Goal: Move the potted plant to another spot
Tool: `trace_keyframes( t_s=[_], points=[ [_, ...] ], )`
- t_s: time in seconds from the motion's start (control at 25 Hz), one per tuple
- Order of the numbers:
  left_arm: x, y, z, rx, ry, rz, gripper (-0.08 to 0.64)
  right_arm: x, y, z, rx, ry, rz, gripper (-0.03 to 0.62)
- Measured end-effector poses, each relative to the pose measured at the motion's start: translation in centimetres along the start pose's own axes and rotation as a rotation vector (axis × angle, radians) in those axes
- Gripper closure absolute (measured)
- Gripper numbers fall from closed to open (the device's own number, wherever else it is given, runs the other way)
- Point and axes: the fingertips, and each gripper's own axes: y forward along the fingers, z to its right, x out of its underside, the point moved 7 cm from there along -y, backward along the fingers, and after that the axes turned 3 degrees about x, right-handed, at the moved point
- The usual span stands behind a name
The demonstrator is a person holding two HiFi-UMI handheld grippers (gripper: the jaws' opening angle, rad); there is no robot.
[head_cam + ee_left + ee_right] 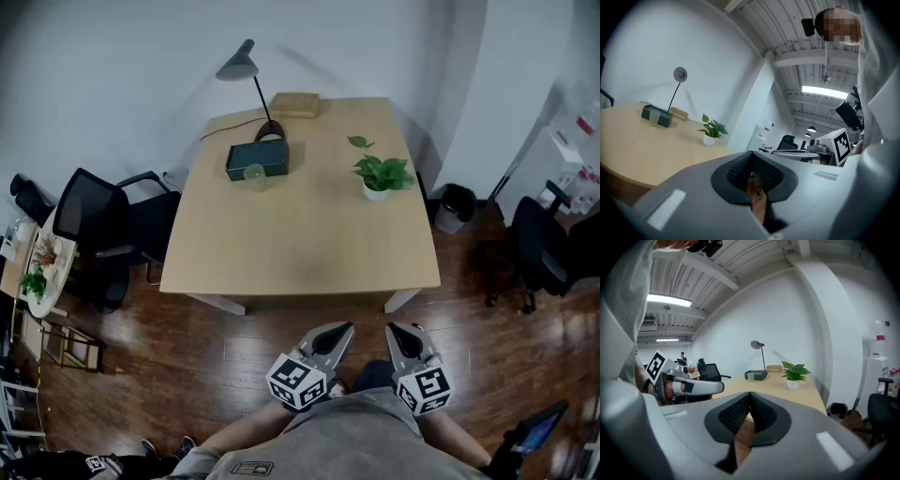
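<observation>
Left claw (339,330) and right claw (397,330), jaws pressed together and empty, hang before the wooden surface (300,234), forearms (251,427) cut off below; potted plant (378,175) stands near its right edge, dark wood floor (225,352) around.

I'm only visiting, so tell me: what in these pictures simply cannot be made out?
- Potted plant: head view, its leaves cover the top of the pot.
- Small object in front of the dark box: too small in every view to identify.
- Dark device at bottom right: head view, blurred and cut off by the edge.
- Table, its near right part: left gripper view, hidden behind the shut left tongs.
</observation>
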Motion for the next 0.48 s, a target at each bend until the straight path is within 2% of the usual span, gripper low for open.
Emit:
trace_keyframes(
  t_s=[0.28, 0.48],
  points=[
    [-1.5, 4.4, -4.4, -0.013, -0.001, -0.01, 0.56, -1.3, 4.8, 4.4, 0.008, 0.001, 0.005, 0.586],
    [-3.0, 9.5, -8.6, -0.068, -0.018, -0.026, 0.56, -2.5, 9.7, 9.6, -0.021, 0.031, -0.003, 0.586]
  ],
)
